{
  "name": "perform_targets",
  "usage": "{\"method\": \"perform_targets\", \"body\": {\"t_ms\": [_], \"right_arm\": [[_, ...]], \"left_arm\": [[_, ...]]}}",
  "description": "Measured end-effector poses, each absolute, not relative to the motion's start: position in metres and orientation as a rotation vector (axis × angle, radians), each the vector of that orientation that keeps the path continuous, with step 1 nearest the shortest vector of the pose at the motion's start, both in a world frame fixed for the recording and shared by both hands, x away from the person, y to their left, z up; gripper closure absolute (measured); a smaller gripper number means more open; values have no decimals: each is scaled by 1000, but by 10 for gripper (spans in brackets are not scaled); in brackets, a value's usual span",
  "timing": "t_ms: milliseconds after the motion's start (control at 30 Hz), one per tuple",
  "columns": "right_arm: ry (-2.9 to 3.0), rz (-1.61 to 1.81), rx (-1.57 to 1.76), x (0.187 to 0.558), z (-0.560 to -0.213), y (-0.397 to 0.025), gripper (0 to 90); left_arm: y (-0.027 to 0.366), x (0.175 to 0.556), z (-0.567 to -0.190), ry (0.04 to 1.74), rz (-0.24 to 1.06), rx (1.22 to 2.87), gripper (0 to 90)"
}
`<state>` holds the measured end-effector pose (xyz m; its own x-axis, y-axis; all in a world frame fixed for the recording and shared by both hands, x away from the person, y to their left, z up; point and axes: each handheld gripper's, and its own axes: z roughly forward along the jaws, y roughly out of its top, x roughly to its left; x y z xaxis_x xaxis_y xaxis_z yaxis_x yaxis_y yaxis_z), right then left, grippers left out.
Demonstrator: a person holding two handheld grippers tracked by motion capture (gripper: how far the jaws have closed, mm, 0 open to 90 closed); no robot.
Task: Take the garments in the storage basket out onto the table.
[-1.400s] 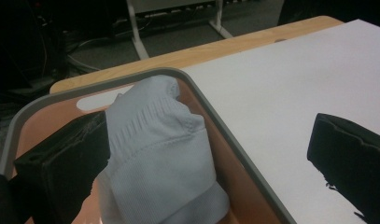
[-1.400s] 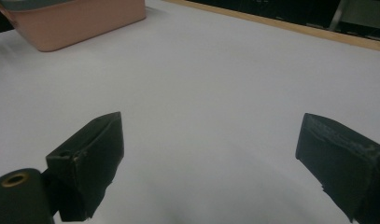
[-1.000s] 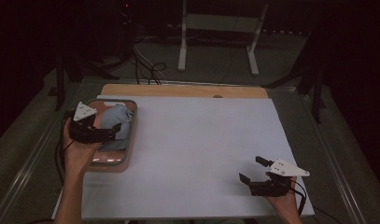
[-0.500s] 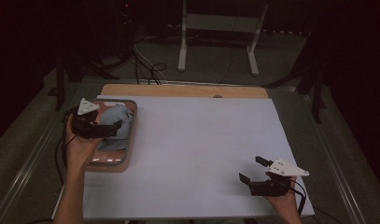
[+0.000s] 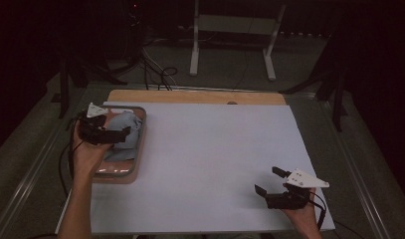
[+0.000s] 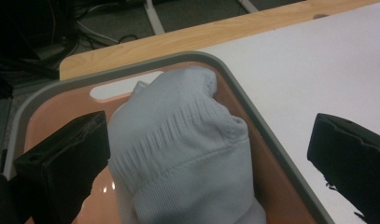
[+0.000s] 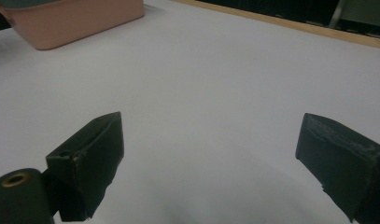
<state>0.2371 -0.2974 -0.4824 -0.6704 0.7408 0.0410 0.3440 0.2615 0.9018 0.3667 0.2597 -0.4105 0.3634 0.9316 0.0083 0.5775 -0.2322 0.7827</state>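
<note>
Left gripper (image 5: 121, 134) of mine hangs over the tray, jaws spread wide with nothing between them; my right gripper (image 5: 267, 180) rests near the front right of the table, likewise spread and empty.

Largest item: the table (image 5: 215, 149), covered by a white sheet, with a wooden strip along its far edge. Next: the tray (image 6: 267, 140), salmon inside with a grey rim, standing at the table's left side. Inside it lies the sock (image 6: 187, 154), pale grey-blue, bunched into a mound, ribbed cuff band uppermost in the left gripper view.

Assessment of handling: the sock looks light, soft and limp. It should crush under the jaws and drape once lifted; breakage is not a concern. I judge the ribbed cuff, or the thick fold just below it, the best place to pinch, since doubled cloth there gives the jaws more to bite.

Limits of inspection: the sock's lower end is cut off at the frame edge. Whether one sock or a pair lies there, I cannot tell. My hand hides part of the tray in the high view.
</note>
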Motion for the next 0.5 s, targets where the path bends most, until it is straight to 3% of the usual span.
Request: {"method": "perform_targets", "body": {"t_ms": [500], "right_arm": [[2152,1381,986,238,-483,-297,79]], "left_arm": [[260,380,-418,1346,615,1946,2]]}}
